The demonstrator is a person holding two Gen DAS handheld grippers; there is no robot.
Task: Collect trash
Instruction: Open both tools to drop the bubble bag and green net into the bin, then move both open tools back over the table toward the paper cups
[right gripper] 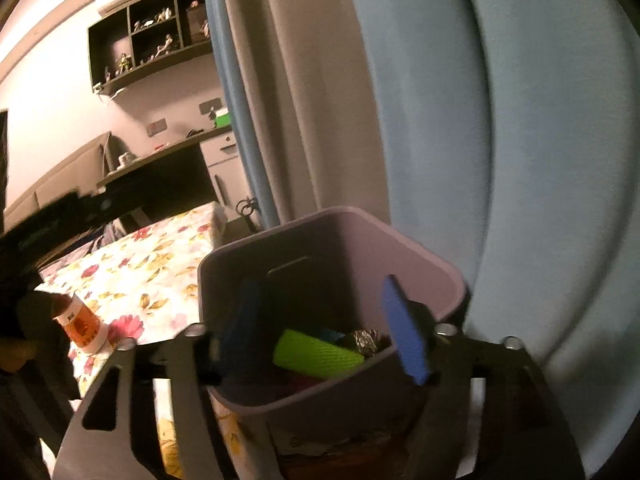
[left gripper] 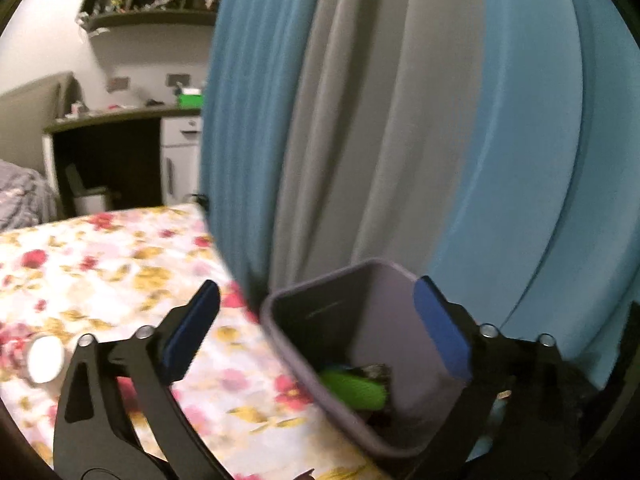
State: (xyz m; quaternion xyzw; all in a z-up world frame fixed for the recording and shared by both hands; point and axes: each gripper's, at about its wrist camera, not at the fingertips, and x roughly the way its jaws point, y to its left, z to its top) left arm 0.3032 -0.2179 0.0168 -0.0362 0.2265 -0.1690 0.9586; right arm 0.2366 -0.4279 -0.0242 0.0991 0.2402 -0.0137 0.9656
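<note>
Now both tongs wide and empty, left tongs (left gripper: pixel 316 332) and right tongs (right gripper: pixel 324 328) over purple bin (right gripper: pixel 420 256).

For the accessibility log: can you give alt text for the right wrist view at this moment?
The open right gripper hovers over a purple bin holding a green mesh item and crumpled foil. Left is a floral tablecloth with an orange-labelled container; blue and grey curtains hang behind.
</note>
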